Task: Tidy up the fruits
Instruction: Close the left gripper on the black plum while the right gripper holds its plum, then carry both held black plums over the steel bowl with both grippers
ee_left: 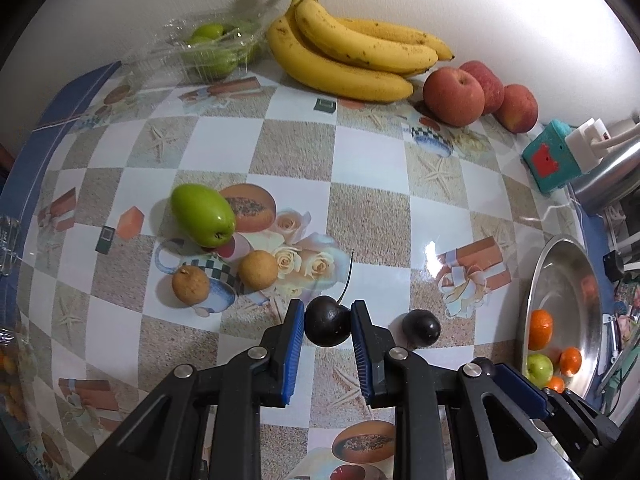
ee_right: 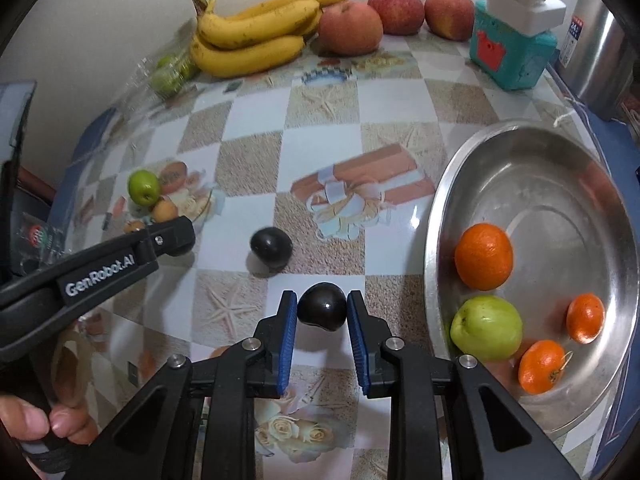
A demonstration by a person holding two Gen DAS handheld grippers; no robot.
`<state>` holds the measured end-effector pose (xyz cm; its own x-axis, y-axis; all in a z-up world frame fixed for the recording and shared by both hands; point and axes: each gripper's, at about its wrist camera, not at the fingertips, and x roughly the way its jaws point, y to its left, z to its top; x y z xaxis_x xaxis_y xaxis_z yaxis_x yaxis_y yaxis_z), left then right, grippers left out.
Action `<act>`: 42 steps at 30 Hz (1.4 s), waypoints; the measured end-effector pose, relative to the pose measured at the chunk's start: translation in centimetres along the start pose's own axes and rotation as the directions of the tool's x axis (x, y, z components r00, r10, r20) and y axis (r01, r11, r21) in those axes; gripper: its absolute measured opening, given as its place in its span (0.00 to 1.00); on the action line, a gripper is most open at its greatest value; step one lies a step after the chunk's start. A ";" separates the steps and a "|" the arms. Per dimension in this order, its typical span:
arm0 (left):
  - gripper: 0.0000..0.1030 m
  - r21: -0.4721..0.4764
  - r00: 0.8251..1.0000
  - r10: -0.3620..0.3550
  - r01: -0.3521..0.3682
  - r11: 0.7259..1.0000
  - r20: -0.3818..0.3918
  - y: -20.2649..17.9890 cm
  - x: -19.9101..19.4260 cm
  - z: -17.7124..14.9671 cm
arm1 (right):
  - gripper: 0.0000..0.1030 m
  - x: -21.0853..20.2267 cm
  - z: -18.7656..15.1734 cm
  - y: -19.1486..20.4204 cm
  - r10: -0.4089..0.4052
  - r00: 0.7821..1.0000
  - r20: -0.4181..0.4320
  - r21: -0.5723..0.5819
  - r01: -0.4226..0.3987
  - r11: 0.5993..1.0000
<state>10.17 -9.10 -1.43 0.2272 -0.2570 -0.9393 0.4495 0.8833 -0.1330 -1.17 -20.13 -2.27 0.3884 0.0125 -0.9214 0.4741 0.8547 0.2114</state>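
Note:
My left gripper [ee_left: 327, 326] is shut on a dark cherry [ee_left: 326, 327] with a thin stem, just above the table. A second dark cherry [ee_left: 421, 328] lies on the table to its right; it also shows in the right wrist view [ee_right: 271, 246]. My right gripper [ee_right: 322, 310] is shut on another dark cherry [ee_right: 321, 307], left of the steel bowl [ee_right: 560, 168]. The bowl holds three oranges [ee_right: 483, 256] and a green fruit [ee_right: 486, 328]. A green fruit [ee_left: 203, 215] and two small brown fruits [ee_left: 258, 269] lie on the table to the left.
At the back by the wall lie a banana bunch [ee_left: 348, 56], three red apples [ee_left: 454, 96] and a clear plastic box of green fruits [ee_left: 208, 50]. A teal box with a white plug [ee_right: 512, 36] and a steel flask [ee_right: 600, 52] stand at the back right.

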 end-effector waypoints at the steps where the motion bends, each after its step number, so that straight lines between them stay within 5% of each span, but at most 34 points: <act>1: 0.25 -0.001 1.000 0.001 -0.001 1.000 0.007 0.0 -0.3 0.1 | 0.26 -0.4 0.0 0.0 0.005 1.000 0.011 0.003 -0.006 1.000; 10: 0.25 0.003 0.998 -0.004 0.003 1.000 0.061 -0.5 -2.5 0.5 | 0.26 -2.8 0.2 -1.4 -0.030 0.997 0.076 0.033 0.027 0.999; 21: 0.25 0.134 0.994 -0.058 0.045 0.990 0.094 -6.0 -4.2 -0.5 | 0.26 -5.4 -0.1 -7.6 -0.130 0.983 0.126 0.193 0.104 0.976; 33: 0.25 0.380 0.980 -0.179 0.132 0.915 0.089 -15.8 -4.0 -3.0 | 0.26 -6.5 -1.1 -13.4 -0.191 0.974 0.122 0.369 0.134 0.920; 42: 0.25 0.404 0.971 -0.225 0.172 0.898 0.086 -18.9 -1.4 -1.7 | 0.26 -5.9 -1.0 -15.9 -0.187 0.968 0.165 0.436 0.098 0.895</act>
<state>-0.14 -24.79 1.86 0.1939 -0.4816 -0.8547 0.7922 0.5908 -0.1531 -11.74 -33.26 -0.54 0.4181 -0.2335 -0.8779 0.8067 0.5398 0.2406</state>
